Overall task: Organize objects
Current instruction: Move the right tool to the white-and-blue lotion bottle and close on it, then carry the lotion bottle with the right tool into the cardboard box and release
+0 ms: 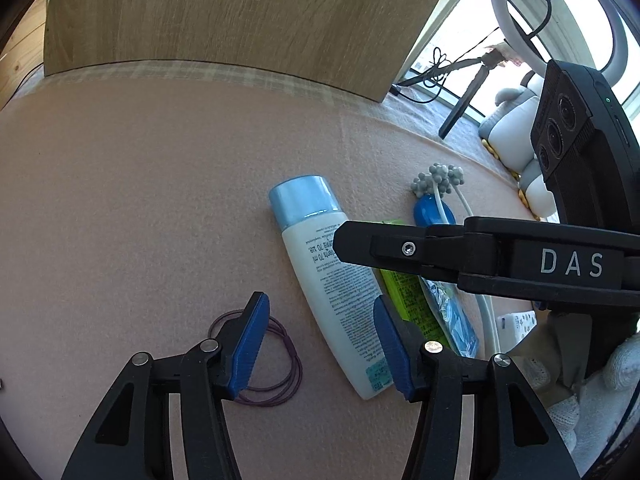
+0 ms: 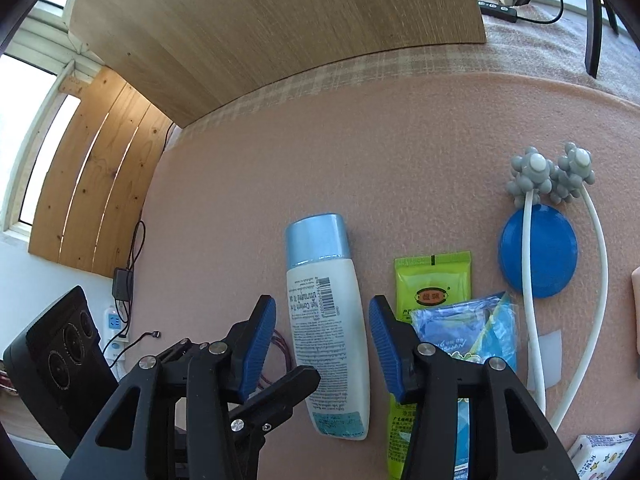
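A white bottle [image 1: 316, 280] with a light-blue cap lies flat on the pink mat [image 1: 140, 200], cap pointing away. Purple hair ties [image 1: 286, 364] lie just left of its base. My left gripper [image 1: 320, 346] is open and holds nothing; one finger is over the hair ties, the other by the bottle's lower edge. My right gripper [image 2: 322, 344] is open too, and its blue pads [image 2: 258, 344] frame the bottle [image 2: 324, 288] on both sides without touching it. From the left wrist view, the right gripper [image 1: 348, 244] reaches in over the bottle's middle.
Right of the bottle lie a green sachet [image 2: 432, 280], a blue plastic packet [image 2: 460, 320], a blue disc [image 2: 554, 256] and a white massager with grey heads [image 2: 532, 172]. A tissue pack [image 2: 600, 456] sits at the near right. A wooden board [image 2: 280, 20] stands behind the mat.
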Motion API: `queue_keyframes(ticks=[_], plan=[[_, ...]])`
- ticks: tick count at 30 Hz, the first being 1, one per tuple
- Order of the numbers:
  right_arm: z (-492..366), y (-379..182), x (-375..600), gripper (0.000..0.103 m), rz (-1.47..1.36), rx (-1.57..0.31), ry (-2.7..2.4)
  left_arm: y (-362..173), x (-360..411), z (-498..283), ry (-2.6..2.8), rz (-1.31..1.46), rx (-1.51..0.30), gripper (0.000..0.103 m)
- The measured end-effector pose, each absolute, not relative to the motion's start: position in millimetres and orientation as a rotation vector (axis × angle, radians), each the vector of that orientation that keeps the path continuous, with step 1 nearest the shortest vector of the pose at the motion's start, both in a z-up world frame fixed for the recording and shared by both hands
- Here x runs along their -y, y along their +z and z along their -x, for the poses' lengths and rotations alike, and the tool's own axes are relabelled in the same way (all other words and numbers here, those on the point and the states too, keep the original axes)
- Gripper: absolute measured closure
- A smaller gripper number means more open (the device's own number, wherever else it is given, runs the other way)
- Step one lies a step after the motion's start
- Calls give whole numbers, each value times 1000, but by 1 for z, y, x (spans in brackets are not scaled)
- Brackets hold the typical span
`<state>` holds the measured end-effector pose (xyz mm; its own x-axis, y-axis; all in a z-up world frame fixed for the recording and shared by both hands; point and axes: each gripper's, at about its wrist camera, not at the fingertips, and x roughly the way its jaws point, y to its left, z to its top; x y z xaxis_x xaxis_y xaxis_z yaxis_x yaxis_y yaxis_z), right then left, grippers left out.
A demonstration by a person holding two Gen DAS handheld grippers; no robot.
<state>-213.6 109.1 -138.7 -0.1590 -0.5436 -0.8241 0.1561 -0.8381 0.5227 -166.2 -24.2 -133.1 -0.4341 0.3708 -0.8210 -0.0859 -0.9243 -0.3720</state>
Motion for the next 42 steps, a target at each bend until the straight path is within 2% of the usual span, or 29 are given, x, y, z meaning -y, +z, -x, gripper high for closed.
queue_keyframes(ticks=[3,7,12,21,31,42], plan=[[217,-147,-108,58,-1680,449,-2026,-137,24,169,2396,1489,435,52],[218,-155,-107,58,-1700,467,-1995,-141,21,172,2370,1477,456,56],[214,-161,-109,63,-1710,475,-1982,-145,18,174,2324,1484,480,56],[196,-157,-116,65,-1700,511,-1978,-140,15,159,2342,1478,499,57],[158,-118,-146,66,-1595,588,-2010,-96,-10,121,2400,1397,459,57],[115,-68,-245,65,-1509,619,-2157,-44,-103,91,2348,1267,412,57]])
